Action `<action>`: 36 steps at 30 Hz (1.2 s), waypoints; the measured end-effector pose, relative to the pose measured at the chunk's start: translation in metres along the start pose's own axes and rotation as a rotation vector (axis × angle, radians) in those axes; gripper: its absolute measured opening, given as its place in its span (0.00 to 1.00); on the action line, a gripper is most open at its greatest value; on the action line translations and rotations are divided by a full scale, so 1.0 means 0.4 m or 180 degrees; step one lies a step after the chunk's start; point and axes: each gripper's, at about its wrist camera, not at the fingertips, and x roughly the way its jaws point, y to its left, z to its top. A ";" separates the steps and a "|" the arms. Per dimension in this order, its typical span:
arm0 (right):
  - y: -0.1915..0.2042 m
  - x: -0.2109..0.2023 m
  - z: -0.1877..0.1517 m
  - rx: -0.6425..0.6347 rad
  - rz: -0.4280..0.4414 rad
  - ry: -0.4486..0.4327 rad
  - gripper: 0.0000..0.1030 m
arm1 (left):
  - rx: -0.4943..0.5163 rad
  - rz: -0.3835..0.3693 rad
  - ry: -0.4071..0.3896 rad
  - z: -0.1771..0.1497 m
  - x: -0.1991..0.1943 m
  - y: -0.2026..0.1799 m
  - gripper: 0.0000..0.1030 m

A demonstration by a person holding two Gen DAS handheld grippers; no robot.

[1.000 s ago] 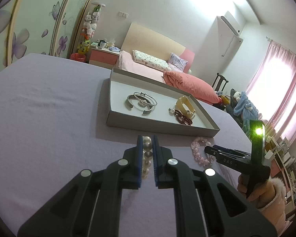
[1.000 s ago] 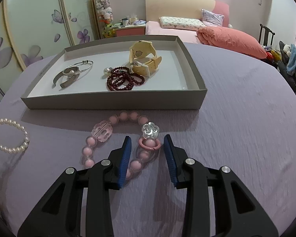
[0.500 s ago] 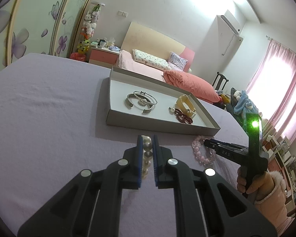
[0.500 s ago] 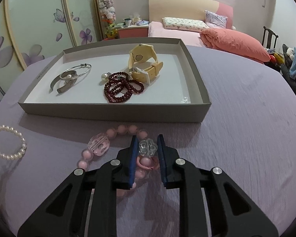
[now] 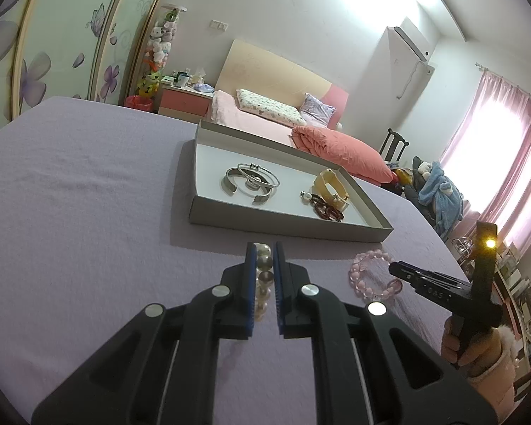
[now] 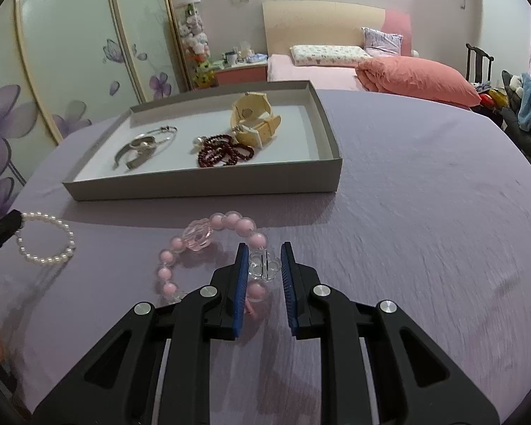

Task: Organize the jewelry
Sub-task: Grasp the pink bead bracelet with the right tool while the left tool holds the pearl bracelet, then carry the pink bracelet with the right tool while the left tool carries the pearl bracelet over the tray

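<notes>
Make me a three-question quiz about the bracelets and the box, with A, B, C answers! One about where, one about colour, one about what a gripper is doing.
1. Where is the cream watch?
A. in the grey box
B. on the purple cloth
C. on the bed

2. What colour is the bracelet at the right gripper?
A. green
B. pink
C. black

3. What is the left gripper doing?
A. standing wide open
B. gripping the pearl bracelet
C. gripping the watch

Answers: 1 A, the watch lies inside the box walls. 2 B, its round beads are pink. 3 B, pearls sit pinched between its pads.
</notes>
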 end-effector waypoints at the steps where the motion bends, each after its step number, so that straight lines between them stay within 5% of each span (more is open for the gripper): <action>1: 0.002 -0.008 -0.001 -0.0002 0.0017 -0.0024 0.19 | 0.0002 -0.0001 -0.0001 0.000 -0.001 0.000 0.10; 9: 0.020 -0.043 0.003 -0.0026 0.0122 -0.0184 0.19 | 0.0012 -0.0010 -0.0010 0.000 -0.007 -0.005 0.10; 21: 0.028 -0.197 0.038 0.0083 0.0379 -0.0860 0.19 | 0.0121 -0.0070 -0.0232 0.018 -0.086 -0.035 0.10; 36: 0.019 -0.264 0.031 0.0124 0.0496 -0.1141 0.19 | 0.0273 -0.0201 -0.0452 0.045 -0.166 -0.091 0.10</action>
